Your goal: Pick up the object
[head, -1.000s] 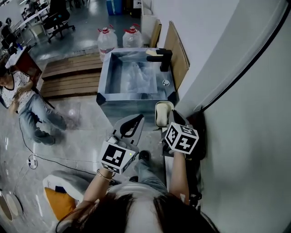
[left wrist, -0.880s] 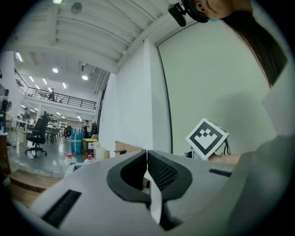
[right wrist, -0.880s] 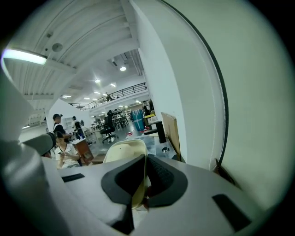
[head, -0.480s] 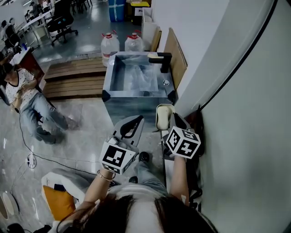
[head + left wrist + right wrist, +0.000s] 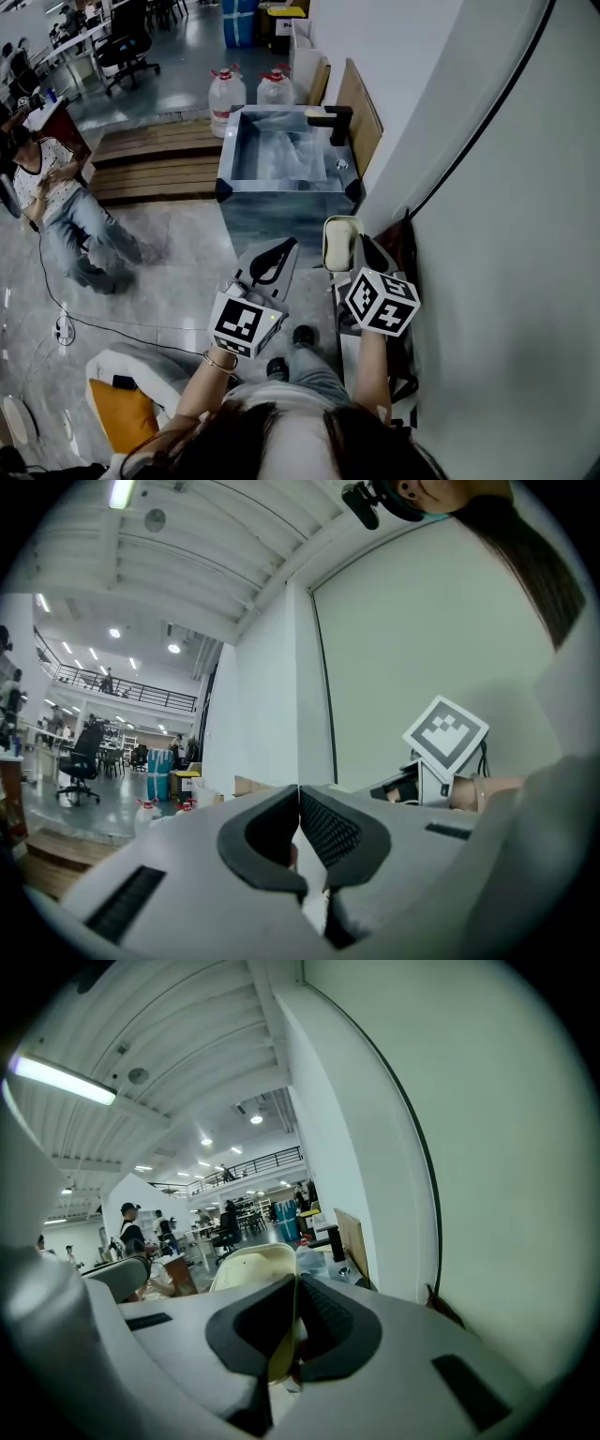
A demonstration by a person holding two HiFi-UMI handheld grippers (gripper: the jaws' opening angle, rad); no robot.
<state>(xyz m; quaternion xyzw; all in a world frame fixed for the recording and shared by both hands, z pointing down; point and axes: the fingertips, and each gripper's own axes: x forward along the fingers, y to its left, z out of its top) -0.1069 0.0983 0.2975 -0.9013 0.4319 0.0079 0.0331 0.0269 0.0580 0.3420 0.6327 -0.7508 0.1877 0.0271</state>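
Note:
My right gripper (image 5: 352, 246) is shut on the rim of a cream, rounded shallow dish (image 5: 338, 241), held up in the air in front of the person, close to the white wall. In the right gripper view the dish (image 5: 246, 1272) stands upright, its edge pinched between the dark pads of the right gripper (image 5: 292, 1290). My left gripper (image 5: 281, 247) hangs beside it to the left, apart from the dish. In the left gripper view its jaws meet with nothing between them at the left gripper (image 5: 299, 799).
A metal sink basin (image 5: 226, 149) with a black faucet (image 5: 334, 120) stands ahead on the floor. Two water bottles (image 5: 225, 91) and a wooden pallet (image 5: 150, 157) lie beyond and left. A person (image 5: 58, 195) sits at far left. The white wall (image 5: 497, 216) runs along the right.
The two grippers have kept nearly the same pose, the right one drifting slightly down and right with the dish. The head view has shifted a little.

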